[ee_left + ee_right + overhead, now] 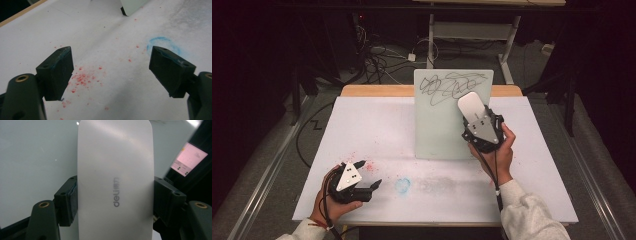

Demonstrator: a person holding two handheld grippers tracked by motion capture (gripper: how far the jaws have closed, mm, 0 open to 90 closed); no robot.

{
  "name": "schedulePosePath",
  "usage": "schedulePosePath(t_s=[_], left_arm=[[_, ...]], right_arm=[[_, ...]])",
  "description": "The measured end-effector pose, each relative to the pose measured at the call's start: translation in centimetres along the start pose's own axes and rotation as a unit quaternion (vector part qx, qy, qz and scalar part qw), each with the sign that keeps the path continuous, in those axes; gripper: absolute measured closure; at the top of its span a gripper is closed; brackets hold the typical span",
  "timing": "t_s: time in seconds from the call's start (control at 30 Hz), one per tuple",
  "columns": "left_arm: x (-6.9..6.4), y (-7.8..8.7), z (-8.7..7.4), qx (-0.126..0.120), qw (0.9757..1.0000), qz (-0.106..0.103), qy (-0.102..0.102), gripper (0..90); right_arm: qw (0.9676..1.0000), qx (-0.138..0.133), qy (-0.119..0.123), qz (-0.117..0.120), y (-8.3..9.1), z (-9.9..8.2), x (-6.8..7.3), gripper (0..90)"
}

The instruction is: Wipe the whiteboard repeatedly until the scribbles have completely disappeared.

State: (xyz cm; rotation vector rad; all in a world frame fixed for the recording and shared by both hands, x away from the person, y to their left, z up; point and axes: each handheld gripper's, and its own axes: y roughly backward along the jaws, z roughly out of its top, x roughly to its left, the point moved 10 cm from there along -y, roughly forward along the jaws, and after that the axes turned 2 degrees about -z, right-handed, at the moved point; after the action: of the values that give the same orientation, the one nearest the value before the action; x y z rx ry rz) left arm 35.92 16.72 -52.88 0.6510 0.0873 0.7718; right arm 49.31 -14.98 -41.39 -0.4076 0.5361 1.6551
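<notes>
The right gripper [482, 131] clamps a smooth white oblong eraser [471, 105] by its long sides, its far end just below the black scribble [453, 86] on the upright pale-green glass board [432, 131]. The left gripper [368, 175] rests open, near left.

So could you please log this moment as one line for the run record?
right gripper: shut on eraser | eraser: over scribbled whiteboard | left gripper: open, above table | scribble: not yet wiped

High view: overhead, facing forward-down on the white-covered table [362, 125]. Left gripper view: low, close over the red-speckled tabletop, shared. Right gripper view: very close, facing the pale glass whiteboard [30, 165], shared.
</notes>
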Motion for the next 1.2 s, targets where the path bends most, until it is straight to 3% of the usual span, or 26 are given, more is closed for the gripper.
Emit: schedulePosePath(t_s=[0.13, 0.2, 0.3, 0.33, 0.37, 0.5, 0.6, 0.67, 0.7, 0.73, 0.77, 0.83, 0.9, 0.97, 1.03, 1.1, 1.17, 1.2], left_arm=[[0.0, 0.0, 0.0, 0.0, 1.0, 0.0, -0.001, 19.0], [0.1, 0.0, 0.0, -0.001, 1.0, -0.001, 0.004, 19.0], [0.0, 0.0, 0.0, -0.001, 1.0, -0.001, 0.003, 19.0], [0.0, 0.0, 0.0, -0.001, 1.0, -0.001, 0.003, 19.0], [0.0, 0.0, 0.0, -0.002, 1.0, -0.001, 0.003, 19.0], [0.0, 0.0, 0.0, -0.001, 1.0, -0.003, 0.004, 19.1], [0.0, 0.0, 0.0, -0.001, 1.0, -0.003, 0.005, 19.0], [0.0, 0.0, 0.0, -0.001, 1.0, -0.003, 0.004, 19.1], [0.0, 0.0, 0.0, 0.0, 1.0, -0.003, 0.004, 19.0], [0.0, -0.1, 0.0, -0.001, 1.0, -0.004, 0.004, 19.0], [0.0, -0.1, 0.0, -0.001, 1.0, -0.004, 0.003, 19.1], [0.0, 0.0, 0.0, -0.001, 1.0, -0.003, 0.004, 19.1], [0.0, 0.0, 0.0, -0.002, 1.0, -0.003, 0.004, 19.1], [0.0, 0.0, 0.0, -0.002, 1.0, -0.003, 0.005, 19.1], [0.0, 0.0, 0.0, -0.002, 1.0, -0.003, 0.005, 19.1], [0.0, 0.0, 0.0, -0.002, 1.0, -0.004, 0.006, 19.1], [0.0, 0.0, 0.0, -0.002, 1.0, -0.004, 0.006, 19.1], [0.0, 0.0, 0.0, -0.002, 1.0, -0.005, 0.005, 19.1]], right_arm=[[0.9999, -0.003, 0.0, 0.015, -0.2, 0.3, 0.0, 31.0], [1.0, -0.006, -0.005, 0.005, -0.3, 0.8, -1.1, 31.0], [0.9988, -0.013, -0.045, -0.009, -0.7, 1.4, -3.6, 31.0], [0.9988, -0.013, -0.045, -0.009, -0.7, 1.4, -3.6, 31.0], [0.9978, -0.015, -0.059, -0.025, -1.0, 1.9, -5.3, 31.0], [0.9958, -0.015, -0.083, -0.035, -1.4, 3.0, -7.2, 31.0], [0.9955, -0.014, -0.083, -0.043, -1.4, 3.3, -7.1, 31.0], [0.9961, -0.014, -0.082, -0.031, -1.4, 3.3, -6.0, 31.0], [0.9971, -0.013, -0.07, -0.027, -1.3, 3.3, -5.1, 31.0], [0.9971, -0.013, -0.07, -0.027, -1.3, 3.3, -5.1, 31.0], [0.9993, -0.014, -0.033, -0.007, -1.1, 3.1, -2.7, 31.0], [0.9999, -0.014, -0.006, 0.001, -1.0, 3.0, -1.2, 31.0], [0.9998, -0.015, -0.003, 0.01, -1.0, 3.1, -1.0, 31.0], [0.9996, -0.018, -0.014, 0.017, -1.1, 3.2, -1.7, 31.0], [0.9996, -0.015, -0.021, -0.009, -1.2, 3.3, -3.3, 31.0], [0.9986, -0.014, -0.05, -0.011, -1.4, 3.5, -4.7, 31.0], [0.9965, -0.009, -0.076, -0.035, -1.6, 3.8, -6.5, 31.0], [0.9956, -0.008, -0.087, -0.035, -1.6, 3.9, -7.0, 31.0]])
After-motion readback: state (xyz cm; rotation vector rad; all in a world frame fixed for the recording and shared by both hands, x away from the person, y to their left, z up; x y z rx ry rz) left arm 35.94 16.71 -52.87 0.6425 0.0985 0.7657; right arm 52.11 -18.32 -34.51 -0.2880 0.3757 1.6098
